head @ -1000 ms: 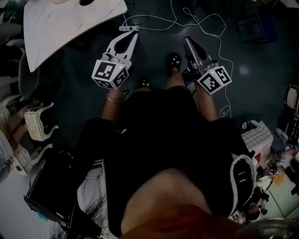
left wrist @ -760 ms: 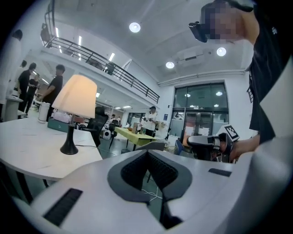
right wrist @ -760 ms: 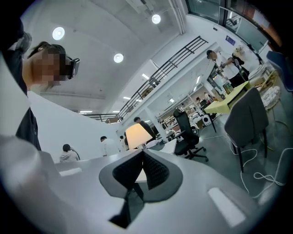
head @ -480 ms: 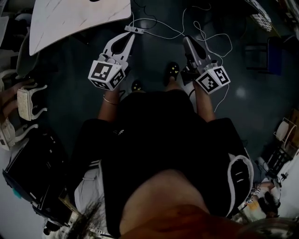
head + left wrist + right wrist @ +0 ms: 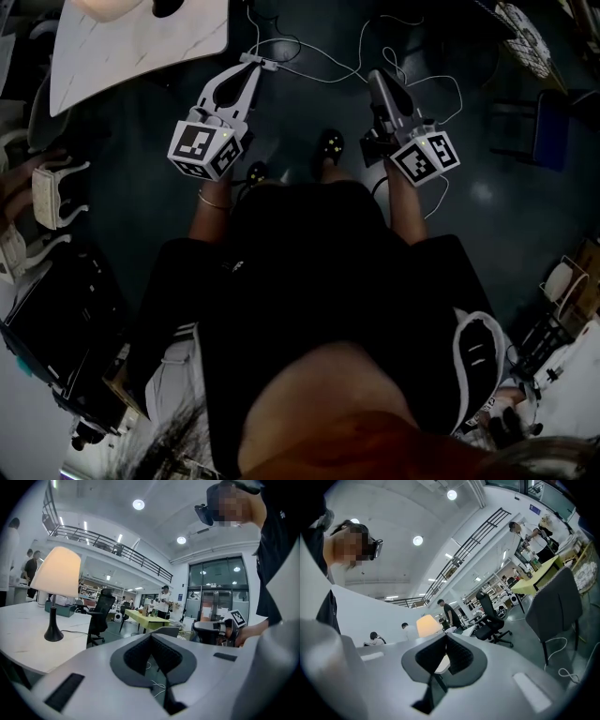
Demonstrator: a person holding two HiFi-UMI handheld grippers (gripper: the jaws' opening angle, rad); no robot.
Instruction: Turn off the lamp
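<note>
- Judging by its build, the lamp is light up top and weighted below: a pale fabric-looking shade, a thin dark stem and a flared dark base.
- You find it upright and lit on the white desk, off to the left in the left gripper view and just past the jaws in the right gripper view. It is well apart from both grippers.
- Treat the shade as soft and easily dented, so do not pinch it. The stem looks stiff but slim, and a sideways shove there could likely tip the lamp.
- If you need to steady it, take the stem low down, near the base.
- A dark cord runs from the base across the desk. The switch may sit on it or on the base, but no view shows it.
- Your left gripper has its jaws together with nothing between them.
- Your right gripper is also closed and empty. A closed tip suits pressing a button, but you need to open the jaws to pinch a cord switch.
- You have no container to deal with: none shows on the desk around the lamp, only the cord.
</note>
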